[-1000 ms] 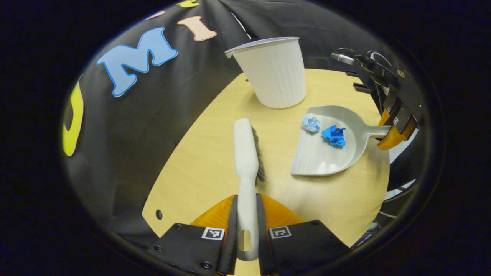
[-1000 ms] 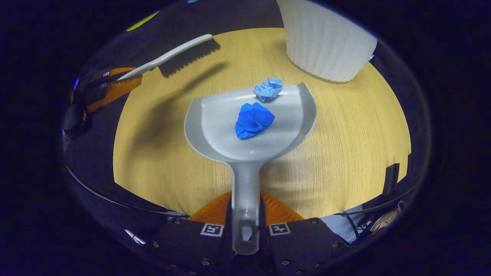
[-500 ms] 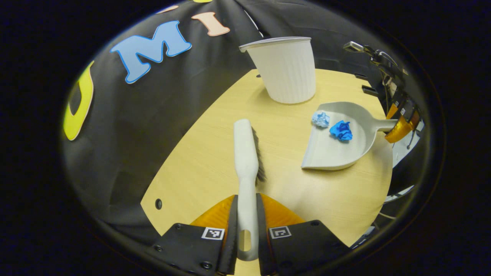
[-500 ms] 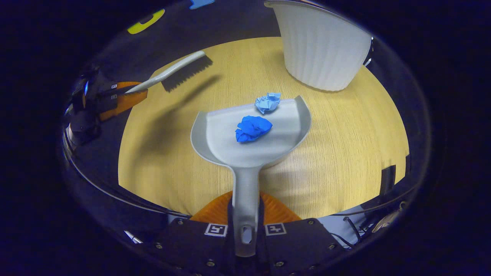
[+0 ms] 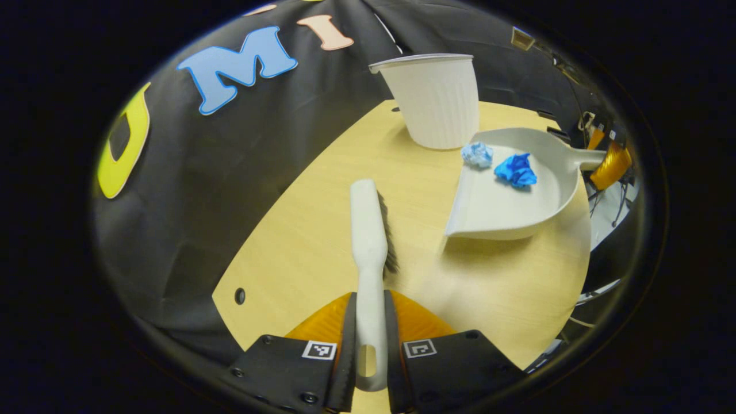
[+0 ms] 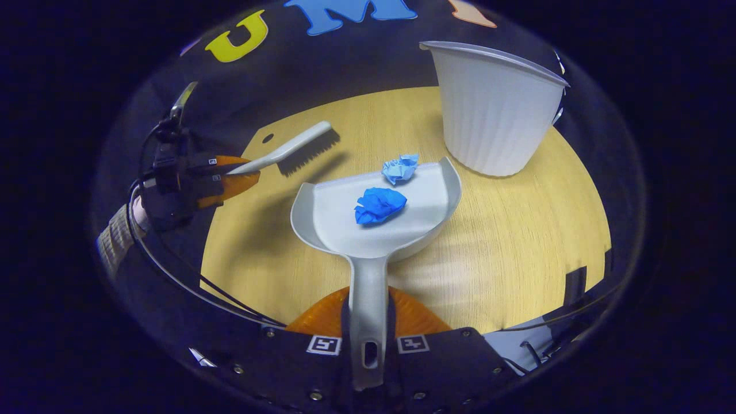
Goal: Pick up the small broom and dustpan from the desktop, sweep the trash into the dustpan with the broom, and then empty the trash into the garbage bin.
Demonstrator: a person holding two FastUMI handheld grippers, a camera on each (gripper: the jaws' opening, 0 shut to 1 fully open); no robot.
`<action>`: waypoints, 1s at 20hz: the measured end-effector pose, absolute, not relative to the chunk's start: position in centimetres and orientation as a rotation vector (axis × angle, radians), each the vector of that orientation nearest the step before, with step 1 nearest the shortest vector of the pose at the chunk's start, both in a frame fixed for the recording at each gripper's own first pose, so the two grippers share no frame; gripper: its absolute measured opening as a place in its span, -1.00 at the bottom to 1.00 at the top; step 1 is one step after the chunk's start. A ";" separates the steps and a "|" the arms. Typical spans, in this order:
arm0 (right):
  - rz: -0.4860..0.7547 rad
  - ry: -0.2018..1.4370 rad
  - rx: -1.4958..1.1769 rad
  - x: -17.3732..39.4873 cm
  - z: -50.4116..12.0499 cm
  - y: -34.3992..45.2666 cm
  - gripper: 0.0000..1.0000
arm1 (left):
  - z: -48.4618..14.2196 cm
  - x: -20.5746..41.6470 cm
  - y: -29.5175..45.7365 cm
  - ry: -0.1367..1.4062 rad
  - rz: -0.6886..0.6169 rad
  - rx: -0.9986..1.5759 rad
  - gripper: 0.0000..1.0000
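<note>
My left gripper (image 5: 368, 339) is shut on the handle of the small white broom (image 5: 368, 230), whose dark bristles hang just above the wooden desktop (image 5: 310, 241). My right gripper (image 6: 368, 339) is shut on the grey dustpan's (image 6: 345, 221) handle. The dustpan (image 5: 506, 207) floats above the desk and casts a shadow. It carries a dark blue paper wad (image 6: 378, 205) and a light blue wad (image 6: 400, 168) near its front lip. The white ribbed garbage bin (image 6: 494, 115) stands just beyond the pan, to its right. In the right gripper view the left gripper (image 6: 230, 178) holds the broom (image 6: 299, 150) at the left.
The round desktop (image 6: 517, 230) ends close below both grippers. A small hole (image 5: 240, 296) sits near its left rim. A sleeved hand (image 6: 118, 236) holds the left gripper. Cables hang off the desk's right side (image 5: 604, 195).
The dustpan with both wads has risen off the desk and come nearer the bin. The broom has stayed about where it was, pulled slightly back.
</note>
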State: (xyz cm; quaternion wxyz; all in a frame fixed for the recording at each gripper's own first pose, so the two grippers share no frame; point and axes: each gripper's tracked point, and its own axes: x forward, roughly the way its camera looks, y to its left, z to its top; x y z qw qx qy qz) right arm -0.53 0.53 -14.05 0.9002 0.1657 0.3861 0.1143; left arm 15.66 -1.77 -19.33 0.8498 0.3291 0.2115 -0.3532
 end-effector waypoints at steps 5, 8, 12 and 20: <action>0.278 0.713 0.354 -1.6 -6.8 -1.8 -0.58 | -19.4 15.7 -0.6 0.456 -0.734 0.682 -0.39; 0.298 0.677 0.364 -1.8 -4.6 -2.1 -0.58 | -19.3 15.9 -0.3 0.460 -0.727 0.663 -0.40; 0.333 0.653 0.414 -2.9 -1.8 -2.9 -0.58 | -19.0 16.2 0.0 0.465 -0.714 0.644 -0.40; 0.277 0.530 0.544 -1.0 3.4 -8.1 -0.58 | -18.1 16.7 1.2 0.462 -0.676 0.613 -0.40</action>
